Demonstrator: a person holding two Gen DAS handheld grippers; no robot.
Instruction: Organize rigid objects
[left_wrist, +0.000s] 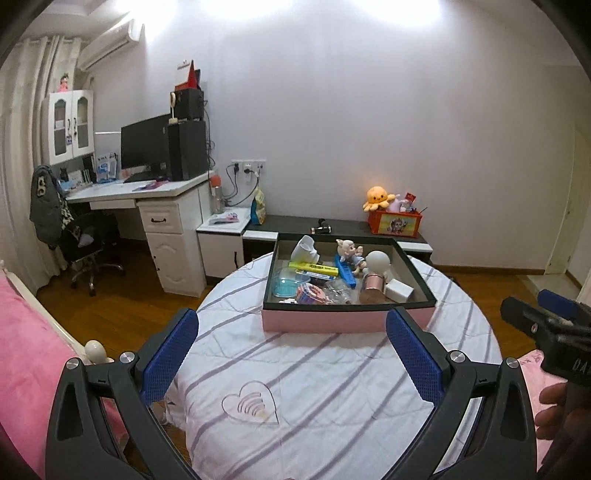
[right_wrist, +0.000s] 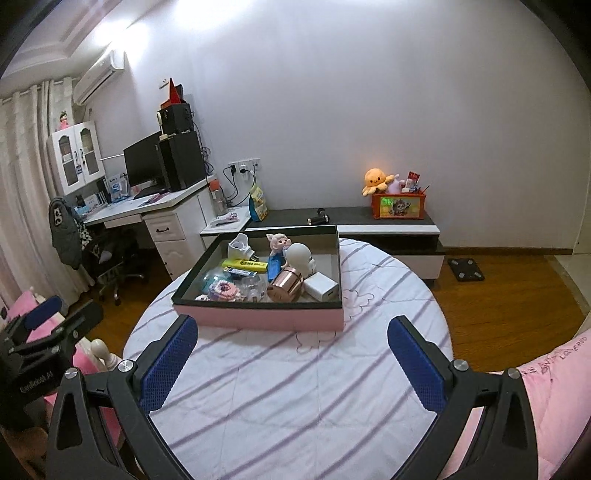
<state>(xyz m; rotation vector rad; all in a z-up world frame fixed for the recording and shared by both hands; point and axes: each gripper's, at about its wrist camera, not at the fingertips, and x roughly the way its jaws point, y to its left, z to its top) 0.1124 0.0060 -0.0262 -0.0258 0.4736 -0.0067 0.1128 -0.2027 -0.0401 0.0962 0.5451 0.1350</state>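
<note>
While both my left claw (left_wrist: 291, 354) and right claw (right_wrist: 291, 360) hung spread and empty, I judged the copper cup (right_wrist: 284, 289) stiff, slick, best pinched across its rim.

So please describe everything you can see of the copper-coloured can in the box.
The copper-coloured can is a small cylinder that looks like shiny metal, with ribbed sides and a flat round end. It lies on its side in the pink box, near the front wall, flat end toward the cameras. The white charger block sits against its right side, and the white round-headed figure is just behind it. Clear plastic wrapping lies at its left. Neither tool touches it.
</note>
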